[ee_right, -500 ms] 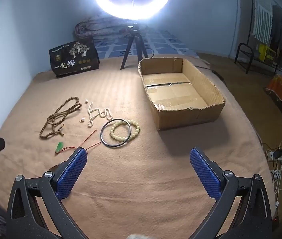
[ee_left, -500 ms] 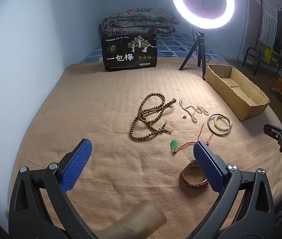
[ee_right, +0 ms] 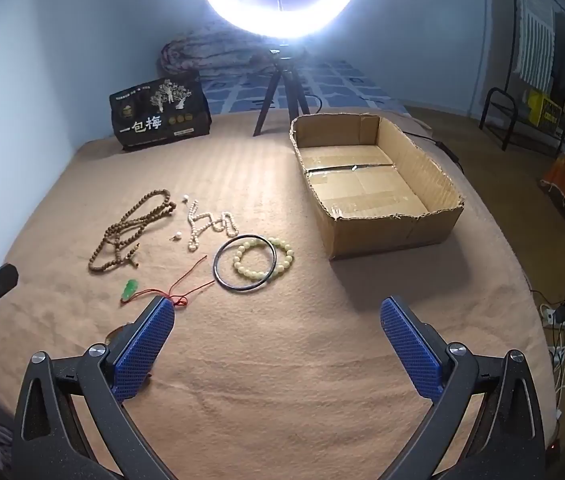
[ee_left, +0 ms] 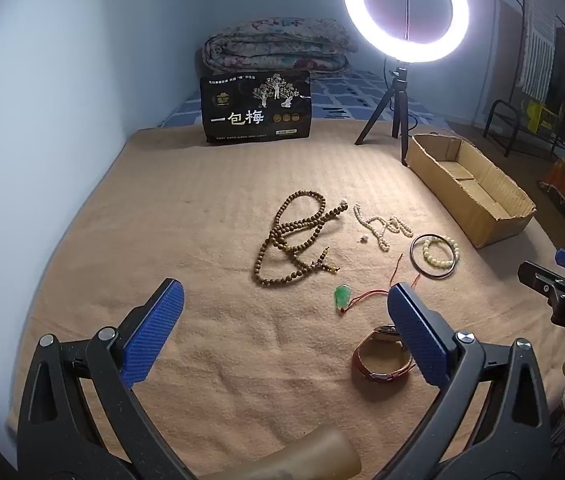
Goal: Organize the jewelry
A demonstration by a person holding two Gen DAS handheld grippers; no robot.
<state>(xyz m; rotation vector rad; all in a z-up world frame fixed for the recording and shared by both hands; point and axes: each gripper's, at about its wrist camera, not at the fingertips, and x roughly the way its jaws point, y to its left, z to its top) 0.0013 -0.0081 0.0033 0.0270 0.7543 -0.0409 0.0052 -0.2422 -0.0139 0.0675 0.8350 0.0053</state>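
Both claws hang above the tan blanket (ee_right: 282, 380) with their blue pads spread wide and nothing between them. The left gripper (ee_left: 284, 332) points down over bare blanket at the near left of the jewelry; the right gripper (ee_right: 278, 344) sits over the near middle.

No piece is lifted yet, so the step in hand is likely a first pick. For the right claw the nearest easy target is the dark bangle (ee_right: 245, 262) with the pale bead bracelet (ee_right: 263, 258) lying partly inside it, close to the empty cardboard box (ee_right: 378, 236) at the far right. It is best to straddle one rim edge and close on it alone, so the two pieces do not come up tangled. The red cord (ee_right: 178, 286) of the green pendant (ee_right: 130, 289) trails toward the bangle and could snag.

The left view shows a brown leather watch (ee_left: 382, 356) just behind its right pad; the right view almost hides it behind its left pad. The left view also lays out the brown bead necklace (ee_left: 294, 240) and the white bead strand (ee_left: 378, 226) more fully. Only the right view shows the box floor, bare and taped.
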